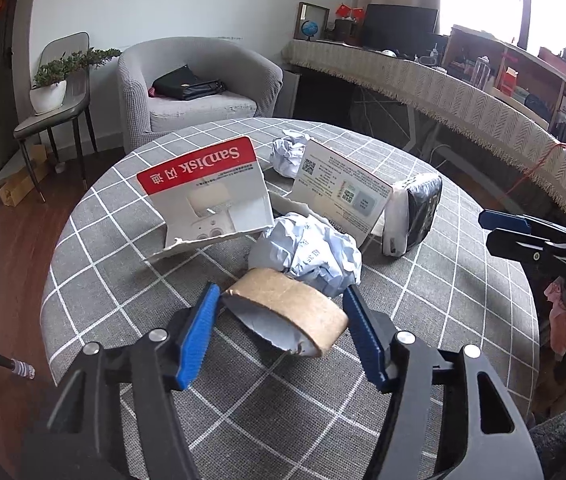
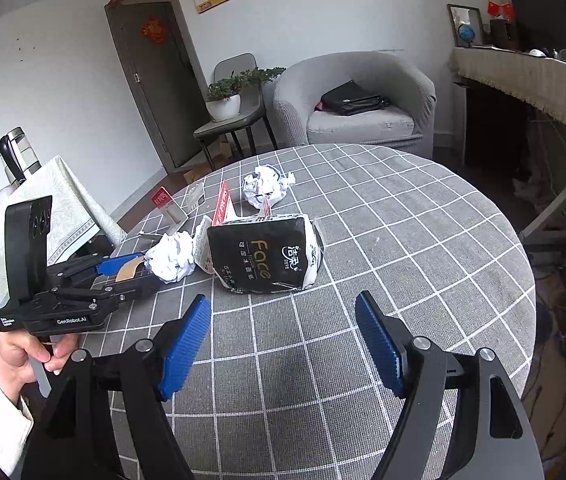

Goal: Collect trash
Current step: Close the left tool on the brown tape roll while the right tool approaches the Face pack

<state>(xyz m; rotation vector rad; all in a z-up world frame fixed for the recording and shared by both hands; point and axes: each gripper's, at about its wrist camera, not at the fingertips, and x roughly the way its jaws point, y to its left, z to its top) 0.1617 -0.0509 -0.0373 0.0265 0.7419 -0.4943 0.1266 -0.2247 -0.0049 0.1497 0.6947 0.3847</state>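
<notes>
Left gripper: we see its blue pads on either side of the cardboard tape core, close against its two ends, though we cannot tell whether they press yet. The jaws stand partway in.
Right gripper: we hold it with jaws apart and nothing between them, pointing at the black tissue pack, which lies a little ahead of it on the grey checked tablecloth.
Trash on the table: the core sits nearest us with a crumpled paper ball touching it behind. Beyond stand a torn red-and-white SanDisk card, a white printed card and a second paper ball. We see no bin in either view.
Risk, core slipping: the core is a hollow ring lying tilted, with torn paper hanging from its near rim. If we squeeze off-centre it may roll or pop out of the pads.
Risk, crushing: thin cardboard can buckle if we clamp hard, so the grip loosens.
Risk, knock-on: lifting may drag the paper ball along and push it into the propped cards, which look easy to topple.
Risk, tissue pack: its soft glossy wrapper may slide or fold between the right pads if we catch only an edge.
Risk, collision: both grippers work close together, so we could bump them.
</notes>
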